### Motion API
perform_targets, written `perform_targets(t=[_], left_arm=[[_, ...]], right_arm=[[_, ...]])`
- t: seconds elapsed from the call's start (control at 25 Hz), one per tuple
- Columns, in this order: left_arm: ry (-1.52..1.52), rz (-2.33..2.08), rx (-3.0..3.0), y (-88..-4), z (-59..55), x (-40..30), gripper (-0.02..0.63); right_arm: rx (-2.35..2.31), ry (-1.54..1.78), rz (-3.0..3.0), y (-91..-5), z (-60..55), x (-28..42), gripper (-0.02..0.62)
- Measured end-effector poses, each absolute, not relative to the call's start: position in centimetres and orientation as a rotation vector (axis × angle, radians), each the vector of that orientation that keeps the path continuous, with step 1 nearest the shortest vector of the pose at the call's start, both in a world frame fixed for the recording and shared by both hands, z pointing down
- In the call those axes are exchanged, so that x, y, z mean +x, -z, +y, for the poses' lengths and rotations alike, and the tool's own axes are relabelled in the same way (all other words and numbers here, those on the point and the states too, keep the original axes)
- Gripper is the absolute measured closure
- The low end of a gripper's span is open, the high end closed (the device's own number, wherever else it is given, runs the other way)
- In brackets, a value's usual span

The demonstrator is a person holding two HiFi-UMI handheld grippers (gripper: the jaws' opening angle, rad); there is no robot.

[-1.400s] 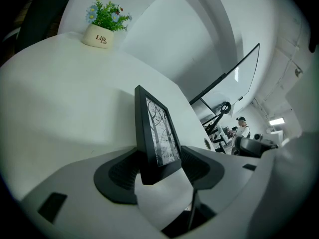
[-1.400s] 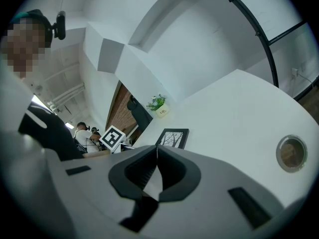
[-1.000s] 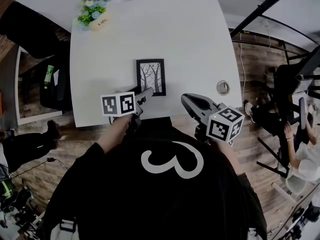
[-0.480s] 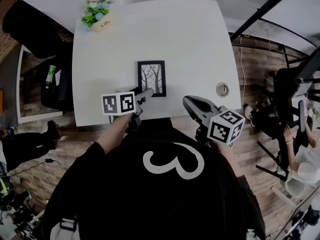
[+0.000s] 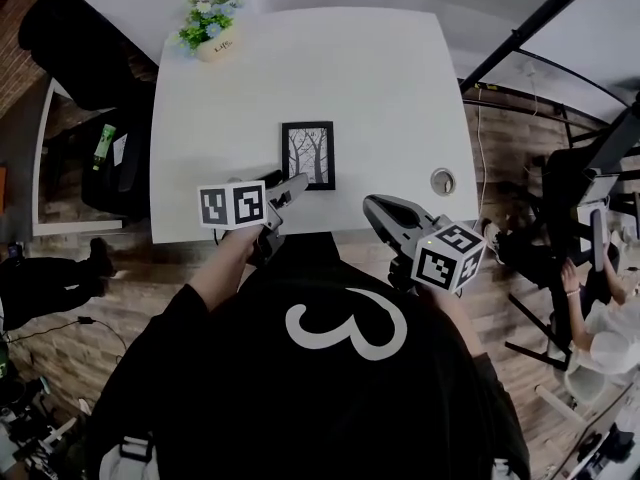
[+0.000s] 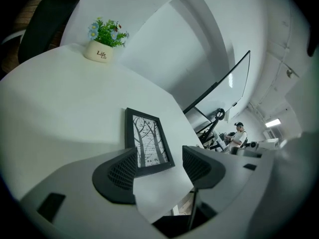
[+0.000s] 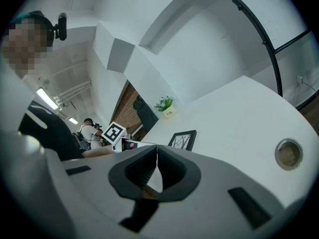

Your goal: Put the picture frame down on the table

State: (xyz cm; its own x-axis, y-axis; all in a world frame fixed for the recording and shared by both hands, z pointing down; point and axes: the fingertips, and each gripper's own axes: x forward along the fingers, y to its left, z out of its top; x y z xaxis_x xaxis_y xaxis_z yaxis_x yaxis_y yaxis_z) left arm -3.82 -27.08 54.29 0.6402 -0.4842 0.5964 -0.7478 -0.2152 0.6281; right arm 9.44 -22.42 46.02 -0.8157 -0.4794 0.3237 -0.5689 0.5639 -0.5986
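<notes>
1 white table, picture frame flat; wood floor.

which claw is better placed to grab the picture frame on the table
Likely left. The left claw is open, the picture frame just ahead of it; the right claw is shut and off to the side.

— What is the picture frame showing?
— Black border, black bare trees on white. The table is looking plain white.
— The pot?
— It is showing cream, with green leaves, blue flowers.
</notes>
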Motion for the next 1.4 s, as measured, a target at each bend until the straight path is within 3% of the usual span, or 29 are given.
perform_targets(t=[0.56, 0.64, 0.8, 1.08, 1.4], left_arm=[[-0.099, -0.749, 2.178, -43.6, -21.8, -0.1, 0.344], [-0.084, -0.714, 2.226, -42.3, -20.6, 0.3, 0.383], [-0.077, -0.698, 2.290, -41.0, -18.6, 0.2, 0.522], [-0.084, -0.685, 2.337, -40.4, -16.2, 0.5, 0.578], [-0.093, -0.758, 2.360, -39.5, -16.3, -0.8, 0.591]], right_arm=[[0.767, -1.036, -2.762, -43.5, -20.6, 7.5, 0.572], [0.738, -1.016, -2.781, -43.0, -20.2, 7.1, 0.572], [0.685, -1.004, -2.791, -42.2, -19.4, 6.2, 0.572], [0.606, -0.960, -2.809, -41.3, -18.2, 4.8, 0.572], [0.607, -0.855, -2.831, -40.1, -18.1, 4.1, 0.572]])
